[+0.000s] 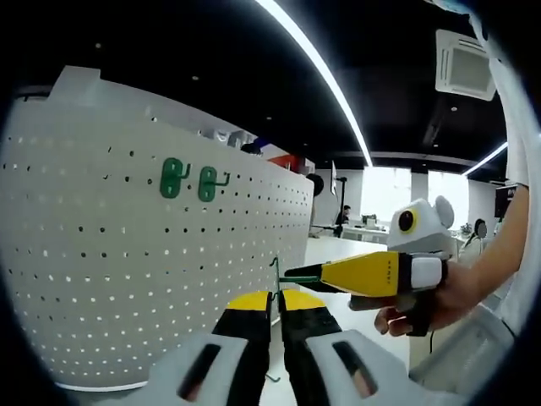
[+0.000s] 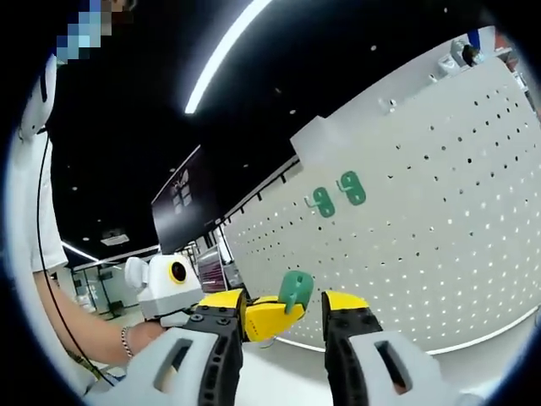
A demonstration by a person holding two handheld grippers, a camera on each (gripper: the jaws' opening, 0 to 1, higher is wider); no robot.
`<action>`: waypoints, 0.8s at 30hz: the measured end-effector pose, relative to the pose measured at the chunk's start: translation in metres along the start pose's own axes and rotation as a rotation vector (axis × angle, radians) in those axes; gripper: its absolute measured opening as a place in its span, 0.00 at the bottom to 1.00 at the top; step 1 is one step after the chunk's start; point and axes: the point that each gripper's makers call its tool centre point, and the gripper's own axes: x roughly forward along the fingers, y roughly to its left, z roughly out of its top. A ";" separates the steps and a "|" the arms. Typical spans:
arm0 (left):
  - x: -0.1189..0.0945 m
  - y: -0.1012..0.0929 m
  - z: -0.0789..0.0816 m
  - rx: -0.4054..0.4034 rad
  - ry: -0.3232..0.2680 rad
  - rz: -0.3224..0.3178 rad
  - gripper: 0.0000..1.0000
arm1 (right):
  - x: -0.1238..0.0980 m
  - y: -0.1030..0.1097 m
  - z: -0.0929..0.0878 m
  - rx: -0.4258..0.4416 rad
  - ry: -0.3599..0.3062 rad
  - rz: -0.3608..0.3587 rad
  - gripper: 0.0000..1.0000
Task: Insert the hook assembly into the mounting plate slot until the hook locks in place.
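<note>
A white pegboard (image 1: 127,254) carried two green hooks (image 1: 188,179). In the left gripper view, the left gripper (image 1: 275,306) had its jaws pinched narrow on a green hook assembly (image 1: 275,279), whose plate (image 2: 295,290) faced the right gripper view. The right gripper (image 2: 283,311) stood with jaws wide, empty.

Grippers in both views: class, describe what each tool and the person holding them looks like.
The left tool has black jaws with yellow tips on pale grey mounts. The right tool matches it, and in the left gripper view shows a yellow body with a white band. The person wears a white short sleeve and a beaded bracelet.
</note>
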 end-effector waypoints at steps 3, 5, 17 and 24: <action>0.000 -0.002 0.001 0.002 -0.001 -0.002 0.03 | 0.001 0.001 0.000 0.002 0.002 -0.001 0.30; 0.000 -0.003 0.000 0.003 0.001 -0.003 0.03 | 0.001 0.001 0.000 0.011 0.006 0.002 0.27; 0.001 -0.005 0.000 0.008 0.003 -0.003 0.03 | 0.003 -0.002 -0.003 0.041 0.019 -0.014 0.11; 0.000 -0.005 0.000 0.012 0.003 0.003 0.03 | 0.003 -0.006 -0.005 0.057 0.024 -0.037 0.06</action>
